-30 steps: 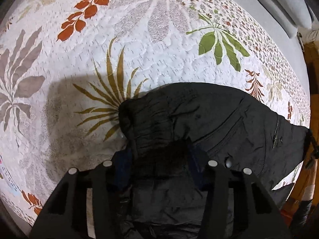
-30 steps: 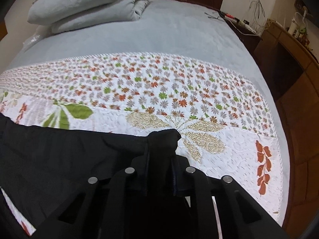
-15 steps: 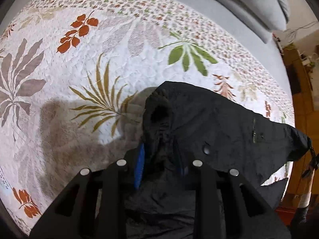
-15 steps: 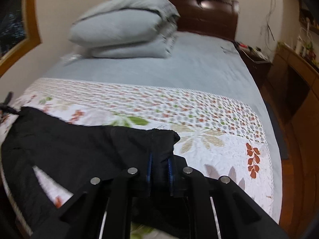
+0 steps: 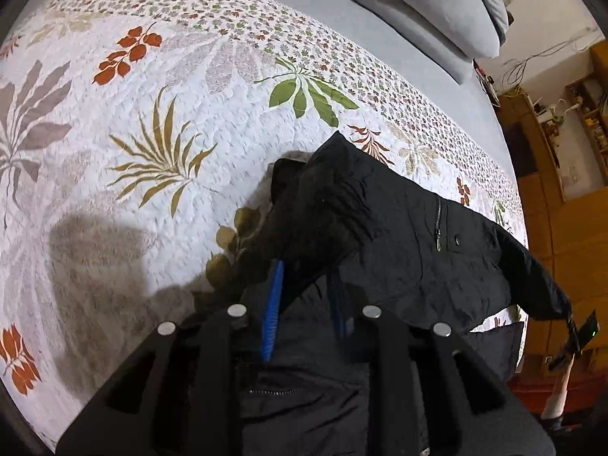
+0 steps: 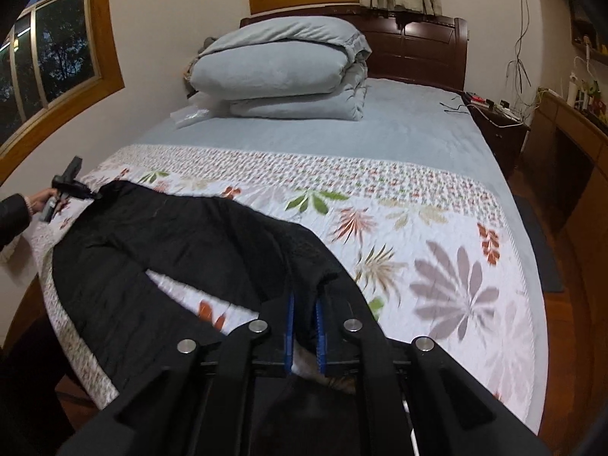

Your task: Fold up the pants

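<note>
Black pants [image 5: 399,228] with a zip pocket hang stretched over the flowered quilt [image 5: 152,95]. My left gripper [image 5: 304,296] has its blue pads pressed on a bunched edge of the cloth, jaws still tightening. In the right wrist view the pants [image 6: 171,235] span from my right gripper [image 6: 304,319], which pinches a fold between its blue pads as its jaws close, to the left gripper [image 6: 70,186] held by a hand at the far left. The right gripper [image 5: 577,336] also shows small at the pants' far end.
A folded grey duvet [image 6: 281,68] lies by the dark headboard [image 6: 418,45] on the grey sheet. A bedside stand [image 6: 494,121] with cables and wooden furniture flank the bed's right side. Wooden floor [image 6: 570,285] lies beyond the quilt's edge.
The left jaws closed on the pants' edge. Both grippers rose and pulled apart, lifting the pants off the quilt. The right view swung up to show the headboard.
</note>
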Demonstrator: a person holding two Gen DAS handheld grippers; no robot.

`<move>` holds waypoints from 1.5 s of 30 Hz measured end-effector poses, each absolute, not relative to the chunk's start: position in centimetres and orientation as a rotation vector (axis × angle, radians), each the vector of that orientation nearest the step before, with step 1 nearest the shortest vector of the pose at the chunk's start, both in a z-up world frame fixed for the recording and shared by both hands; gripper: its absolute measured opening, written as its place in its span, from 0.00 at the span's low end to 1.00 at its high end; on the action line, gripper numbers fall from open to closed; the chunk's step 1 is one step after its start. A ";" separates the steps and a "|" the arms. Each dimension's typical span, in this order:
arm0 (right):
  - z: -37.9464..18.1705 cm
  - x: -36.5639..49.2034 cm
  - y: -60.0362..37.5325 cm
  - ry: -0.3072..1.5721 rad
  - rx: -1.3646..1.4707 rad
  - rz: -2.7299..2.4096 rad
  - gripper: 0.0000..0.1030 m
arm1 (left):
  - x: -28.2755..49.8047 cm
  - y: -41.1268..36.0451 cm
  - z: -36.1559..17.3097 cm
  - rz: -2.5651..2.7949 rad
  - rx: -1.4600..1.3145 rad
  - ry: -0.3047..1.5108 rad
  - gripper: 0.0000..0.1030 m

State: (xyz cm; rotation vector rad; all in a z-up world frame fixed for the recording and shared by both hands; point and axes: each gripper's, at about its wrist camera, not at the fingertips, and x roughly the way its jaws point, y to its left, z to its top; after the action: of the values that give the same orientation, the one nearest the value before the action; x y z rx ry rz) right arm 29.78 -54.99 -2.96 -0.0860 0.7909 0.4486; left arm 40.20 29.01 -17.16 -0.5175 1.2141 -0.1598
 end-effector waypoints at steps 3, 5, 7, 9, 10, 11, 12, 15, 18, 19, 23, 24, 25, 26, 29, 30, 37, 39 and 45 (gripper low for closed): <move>-4.0 27.6 -54.6 0.824 -0.078 0.465 0.07 | 40.1 29.2 -17.2 -0.144 -0.529 1.201 0.21; -4.8 26.5 -54.5 0.844 -0.061 0.476 0.07 | 40.1 29.4 -17.5 -0.124 -0.548 1.196 0.22; -5.9 25.1 -54.4 0.867 -0.037 0.485 0.07 | 40.1 29.4 -17.5 -0.115 -0.552 1.190 0.25; -7.0 23.7 -54.2 0.890 -0.027 0.482 0.07 | 39.9 29.3 -17.3 -0.115 -0.553 1.180 0.27; -7.4 23.0 -54.1 0.897 -0.022 0.482 0.07 | 39.9 29.3 -17.2 -0.116 -0.551 1.178 0.32; -7.9 22.2 -54.0 0.906 -0.011 0.486 0.07 | 39.7 29.3 -17.1 -0.115 -0.546 1.175 0.37; -8.4 21.3 -53.9 0.919 -0.002 0.487 0.07 | 39.5 29.2 -17.0 -0.113 -0.541 1.173 0.41; -9.7 19.0 -54.5 0.954 0.027 0.466 0.06 | 38.8 29.0 -16.5 -0.107 -0.512 1.166 0.56; -11.2 17.0 -56.0 0.995 0.084 0.426 0.06 | 38.0 29.0 -16.3 -0.108 -0.516 1.155 0.60; -11.6 16.5 -56.5 1.005 0.102 0.412 0.06 | 37.6 29.0 -16.3 -0.100 -0.514 1.153 0.68; -14.6 14.5 -58.8 1.078 0.169 0.336 0.06 | 35.8 29.0 -16.1 -0.058 -0.504 1.149 0.89; -15.5 14.3 -59.2 1.098 0.184 0.321 0.06 | 35.4 29.0 -16.0 -0.068 -0.523 1.144 0.89; -16.2 14.2 -59.5 1.115 0.194 0.308 0.06 | 34.5 29.2 -15.8 -0.076 -0.547 1.124 0.89; -17.0 14.1 -59.7 1.135 0.207 0.303 0.06 | 33.8 29.4 -15.6 -0.070 -0.549 1.110 0.89; -17.6 14.5 -59.6 1.162 0.211 0.282 0.08 | 31.9 30.2 -15.0 -0.038 -0.532 1.076 0.89; -17.2 14.6 -59.3 1.166 0.199 0.268 0.10 | 31.5 30.5 -14.8 -0.029 -0.522 1.073 0.89; -8.9 15.5 -54.4 1.018 -0.020 0.181 0.73 | 32.0 29.1 -12.9 -0.094 -0.503 1.052 0.93; -6.7 16.1 -53.6 0.969 -0.024 0.182 0.73 | 33.3 28.0 -12.6 -0.120 -0.492 1.045 0.97; -2.3 22.0 -48.9 0.868 -0.055 0.337 0.73 | 40.5 27.1 -13.6 -0.091 -0.410 1.109 0.97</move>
State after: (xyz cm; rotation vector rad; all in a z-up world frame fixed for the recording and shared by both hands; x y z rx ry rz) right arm 21.96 -48.94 -2.30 -0.0549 0.8684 0.3368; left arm 40.49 27.14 -13.55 -0.4096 1.1094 -0.0910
